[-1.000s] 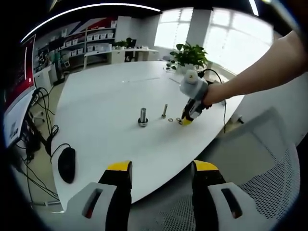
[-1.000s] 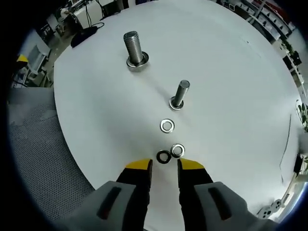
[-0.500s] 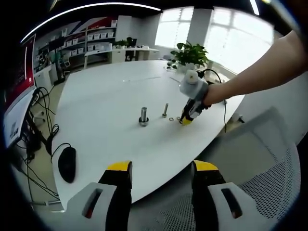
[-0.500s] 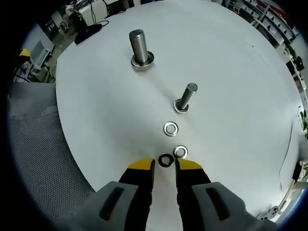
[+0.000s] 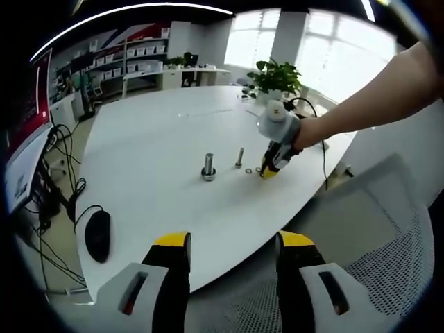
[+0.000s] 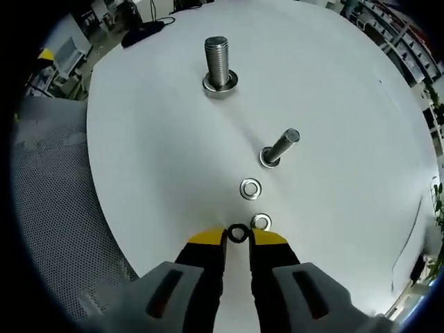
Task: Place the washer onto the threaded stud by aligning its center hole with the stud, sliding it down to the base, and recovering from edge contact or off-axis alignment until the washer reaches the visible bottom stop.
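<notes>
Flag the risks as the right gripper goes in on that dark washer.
1. The dark washer lies flat on the table between the right gripper tips; the jaws may skate over it or flick it away.
2. The silver washer sits right beside it and could get nudged or pinched too.

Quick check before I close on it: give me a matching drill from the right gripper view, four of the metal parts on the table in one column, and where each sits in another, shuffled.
Things:
1. dark washer
2. thick stud
3. thin stud
4. lone silver washer

Places:
A. farthest from the right gripper, standing upright near the far side of the white table
B. flat on the table between the thin stud and the pair of washers
C. at the fingertips, in the gap between the yellow tips
D. mid-table, leaning in this view, just beyond the lone silver washer

Pairs: 1-C, 2-A, 3-D, 4-B
</notes>
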### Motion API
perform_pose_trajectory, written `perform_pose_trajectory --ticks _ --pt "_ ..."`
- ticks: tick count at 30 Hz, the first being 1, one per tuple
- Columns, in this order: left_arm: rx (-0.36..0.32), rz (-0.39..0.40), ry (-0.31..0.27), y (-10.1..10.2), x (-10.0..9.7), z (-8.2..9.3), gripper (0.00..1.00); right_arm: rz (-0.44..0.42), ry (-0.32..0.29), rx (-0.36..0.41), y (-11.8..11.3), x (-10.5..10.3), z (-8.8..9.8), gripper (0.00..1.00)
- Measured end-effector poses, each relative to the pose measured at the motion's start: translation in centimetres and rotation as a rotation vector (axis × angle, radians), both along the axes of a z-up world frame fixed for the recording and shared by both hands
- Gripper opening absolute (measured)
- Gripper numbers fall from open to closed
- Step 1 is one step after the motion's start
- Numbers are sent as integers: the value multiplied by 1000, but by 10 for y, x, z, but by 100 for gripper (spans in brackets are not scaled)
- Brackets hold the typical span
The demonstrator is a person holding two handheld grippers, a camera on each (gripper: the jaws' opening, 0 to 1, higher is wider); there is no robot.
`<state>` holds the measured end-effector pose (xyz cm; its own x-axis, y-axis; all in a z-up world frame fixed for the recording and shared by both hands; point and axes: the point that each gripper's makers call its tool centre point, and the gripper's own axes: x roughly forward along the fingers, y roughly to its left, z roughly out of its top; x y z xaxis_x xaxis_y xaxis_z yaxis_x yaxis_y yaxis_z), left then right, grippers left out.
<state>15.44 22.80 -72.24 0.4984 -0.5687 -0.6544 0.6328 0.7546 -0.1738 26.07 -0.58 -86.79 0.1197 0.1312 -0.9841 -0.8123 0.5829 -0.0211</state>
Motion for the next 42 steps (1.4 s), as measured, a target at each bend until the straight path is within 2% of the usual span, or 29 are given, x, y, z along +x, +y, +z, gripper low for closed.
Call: perform_pose_trajectory --ticks 5,9,19,30,36,42 --pt "6 -2 0 0 0 -1 48 2 14 -32 1 0 -1 15" --pt "4 2 0 0 0 -1 48 0 -13 -48 2 -1 -1 15" --pt "7 7 0 1 0 -1 48 -96 -87 55 -2 -2 1 14" --pt "9 0 2 1 0 -2 47 -85 -74 43 1 -4 1 14" --pt "4 -2 1 0 0 -1 47 -108 -87 66 4 2 12 14" --pt "2 -5 2 0 -1 -1 47 -117 -118 90 10 16 28 14"
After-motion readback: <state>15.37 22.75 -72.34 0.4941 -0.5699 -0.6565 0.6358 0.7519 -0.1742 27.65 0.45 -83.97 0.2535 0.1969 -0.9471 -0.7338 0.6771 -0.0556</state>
